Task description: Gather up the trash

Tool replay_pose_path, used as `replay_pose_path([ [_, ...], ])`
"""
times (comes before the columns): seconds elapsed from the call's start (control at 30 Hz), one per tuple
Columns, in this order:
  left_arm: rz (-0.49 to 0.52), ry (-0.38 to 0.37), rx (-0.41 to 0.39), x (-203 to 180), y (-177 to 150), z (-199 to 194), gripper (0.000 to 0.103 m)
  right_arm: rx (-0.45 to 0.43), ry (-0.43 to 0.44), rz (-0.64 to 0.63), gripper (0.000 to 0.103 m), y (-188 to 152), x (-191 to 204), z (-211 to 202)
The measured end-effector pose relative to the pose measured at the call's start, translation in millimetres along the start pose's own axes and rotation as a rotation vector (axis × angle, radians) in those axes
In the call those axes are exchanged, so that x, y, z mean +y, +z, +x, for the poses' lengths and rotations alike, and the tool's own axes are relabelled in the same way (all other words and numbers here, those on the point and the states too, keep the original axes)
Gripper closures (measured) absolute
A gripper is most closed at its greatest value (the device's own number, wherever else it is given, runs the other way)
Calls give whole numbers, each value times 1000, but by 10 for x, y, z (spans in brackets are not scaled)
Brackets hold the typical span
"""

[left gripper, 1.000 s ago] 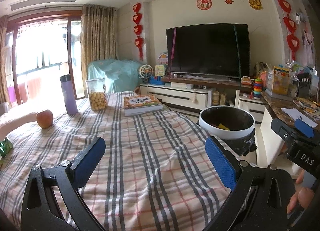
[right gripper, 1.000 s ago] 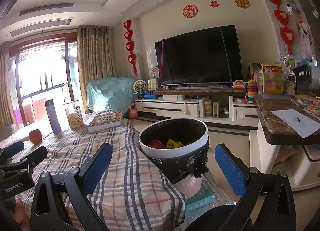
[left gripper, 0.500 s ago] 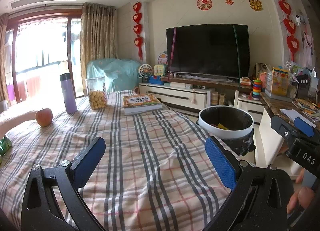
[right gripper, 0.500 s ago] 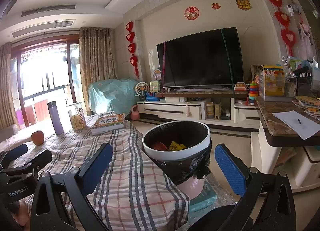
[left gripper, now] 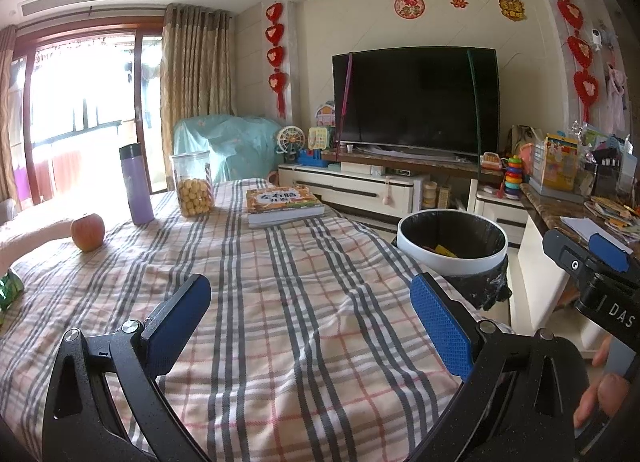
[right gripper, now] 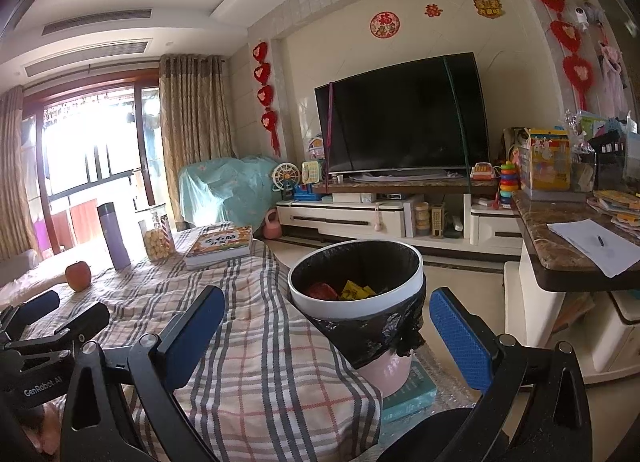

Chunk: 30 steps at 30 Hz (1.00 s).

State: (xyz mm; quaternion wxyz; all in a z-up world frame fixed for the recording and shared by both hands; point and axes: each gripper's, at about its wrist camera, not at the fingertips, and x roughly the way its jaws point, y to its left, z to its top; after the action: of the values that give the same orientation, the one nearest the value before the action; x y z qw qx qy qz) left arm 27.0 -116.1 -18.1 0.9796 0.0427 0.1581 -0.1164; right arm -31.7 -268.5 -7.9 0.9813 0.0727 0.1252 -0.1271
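Observation:
A white-rimmed trash bin [right gripper: 355,308] with a black liner stands off the table's right edge; red and yellow wrappers [right gripper: 348,290] lie inside. In the left wrist view the same bin [left gripper: 452,264] shows beyond the plaid tablecloth [left gripper: 288,302]. My left gripper [left gripper: 316,320] hovers open over the cloth, nothing between its blue pads. My right gripper [right gripper: 334,336] is open and empty too, just before the bin. A green wrapper [left gripper: 6,294] peeks in at the table's far left edge.
On the table's far side stand an apple [left gripper: 88,226], a purple flask [left gripper: 136,183], a jar of snacks [left gripper: 193,185] and a book [left gripper: 282,203]. A marble counter [right gripper: 568,246] with papers is at right. A TV [right gripper: 404,121] and cabinet fill the back wall.
Both wrist views have tilted up and drawn back a little, so the bin and table sit lower in frame. Both grippers stay open and empty.

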Motion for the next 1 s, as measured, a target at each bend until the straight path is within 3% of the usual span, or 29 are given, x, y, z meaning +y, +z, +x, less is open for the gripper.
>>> replay_pose_path([
  [1.0, 1, -2, 11, -11, -19, 21, 1, -1, 9, 5, 0, 12, 48, -15],
])
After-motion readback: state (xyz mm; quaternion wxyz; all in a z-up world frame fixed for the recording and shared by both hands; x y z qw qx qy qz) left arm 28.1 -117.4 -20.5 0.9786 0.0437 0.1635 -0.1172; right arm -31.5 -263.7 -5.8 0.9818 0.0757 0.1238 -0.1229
